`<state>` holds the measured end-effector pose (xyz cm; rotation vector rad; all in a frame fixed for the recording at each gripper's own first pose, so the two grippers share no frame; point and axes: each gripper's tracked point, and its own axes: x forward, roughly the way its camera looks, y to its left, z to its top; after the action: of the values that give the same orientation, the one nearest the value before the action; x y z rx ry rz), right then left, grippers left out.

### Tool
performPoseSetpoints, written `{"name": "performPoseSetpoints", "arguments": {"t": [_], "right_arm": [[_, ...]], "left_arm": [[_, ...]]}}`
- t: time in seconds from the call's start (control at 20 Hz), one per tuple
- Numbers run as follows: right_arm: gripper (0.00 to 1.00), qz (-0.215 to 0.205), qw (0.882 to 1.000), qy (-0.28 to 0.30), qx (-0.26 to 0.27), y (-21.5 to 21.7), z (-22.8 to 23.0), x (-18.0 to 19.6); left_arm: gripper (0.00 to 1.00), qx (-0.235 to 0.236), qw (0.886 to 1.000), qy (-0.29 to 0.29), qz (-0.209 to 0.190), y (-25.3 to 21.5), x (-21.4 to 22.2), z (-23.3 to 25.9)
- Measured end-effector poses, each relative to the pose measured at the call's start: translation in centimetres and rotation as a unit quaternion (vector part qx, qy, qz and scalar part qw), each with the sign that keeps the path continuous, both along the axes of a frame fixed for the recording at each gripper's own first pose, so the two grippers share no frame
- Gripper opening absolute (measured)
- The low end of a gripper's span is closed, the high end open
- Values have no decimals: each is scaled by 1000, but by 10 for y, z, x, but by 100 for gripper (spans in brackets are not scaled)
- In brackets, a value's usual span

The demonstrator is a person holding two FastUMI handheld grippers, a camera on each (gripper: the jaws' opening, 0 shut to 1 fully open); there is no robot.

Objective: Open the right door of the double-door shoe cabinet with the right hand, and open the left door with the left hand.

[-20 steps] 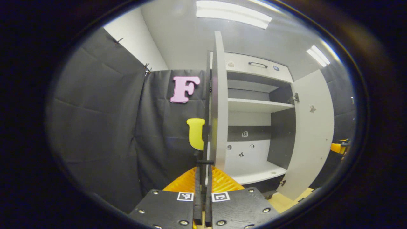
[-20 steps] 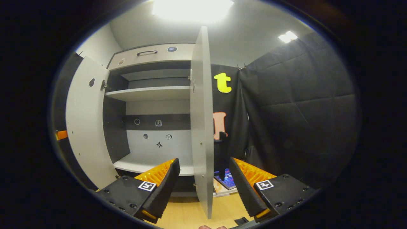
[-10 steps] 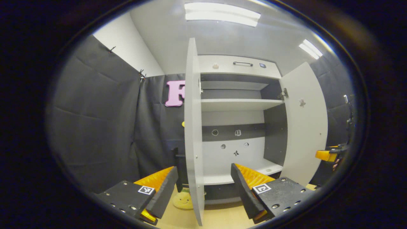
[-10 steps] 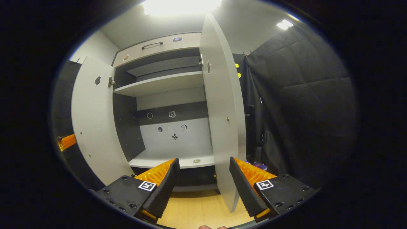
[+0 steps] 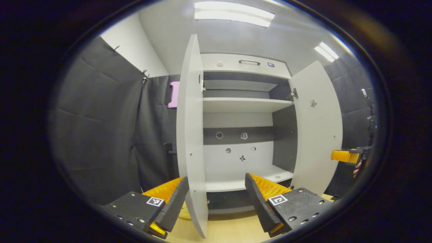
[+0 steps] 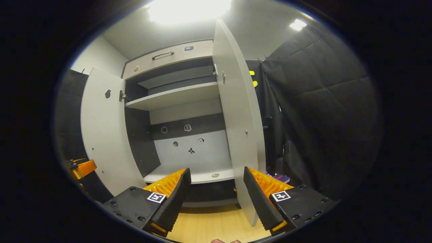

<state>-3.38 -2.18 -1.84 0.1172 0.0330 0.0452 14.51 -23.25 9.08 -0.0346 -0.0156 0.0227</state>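
The shoe cabinet [image 5: 243,104] stands with both doors swung out. In the left gripper view, the left door [image 5: 189,135] is nearly edge-on. Its lower edge hangs between the fingers of my open left gripper [image 5: 216,179], close to the left finger [image 5: 172,202], and neither finger presses on it. The right door [image 5: 315,135] is wide open, with my right gripper's orange finger [image 5: 346,156] beside it. In the right gripper view, my right gripper [image 6: 216,171] is open and the right door [image 6: 239,128] rises just behind its right finger [image 6: 260,199]. The left door [image 6: 101,135] is at the left.
A drawer with a dark handle [image 5: 249,62] tops the cabinet. The shelves [image 6: 175,96] are bare. Black cloth walls [image 6: 320,118] close in on both sides. A wooden floor [image 6: 216,226] lies below. My left gripper [image 6: 82,167] shows orange at the far left of the right gripper view.
My left gripper was shut on the left door's edge a second ago; it has opened and let go. Both doors have swung wider. My right gripper stayed open.
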Motion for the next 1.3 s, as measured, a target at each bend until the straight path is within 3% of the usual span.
{"name": "performPoseSetpoints", "arguments": {"t": [0.15,0.4,0.7,1.0,1.3], "right_arm": [[98,-1,1000,15,-10,5,-18,-9],[98,-1,1000,22,-12,8,-29,-10],[98,9,1000,15,-22,8,-30,-3],[98,37,999,17,-26,3,-29,3],[97,96,995,21,-23,-6,-28,-4]], "left_arm": [[96,10,1000,-11,5,-7,-3,-7],[96,-29,1000,-4,6,-17,-3,-35],[96,-34,999,2,28,-17,-1,-50],[96,-20,999,3,49,-18,1,-50],[96,-20,997,3,70,-19,0,-46]]}}
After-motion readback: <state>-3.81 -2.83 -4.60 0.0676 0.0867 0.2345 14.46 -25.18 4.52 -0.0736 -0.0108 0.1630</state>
